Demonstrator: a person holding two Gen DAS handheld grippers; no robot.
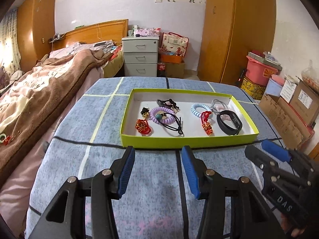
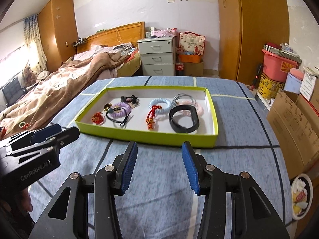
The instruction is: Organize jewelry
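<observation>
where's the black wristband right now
The black wristband lies in the green tray's right half, near the front wall, overlapping the pink coil hair tie.

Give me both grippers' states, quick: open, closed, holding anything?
Left gripper: open, holding nothing.
Right gripper: open, holding nothing.
</observation>
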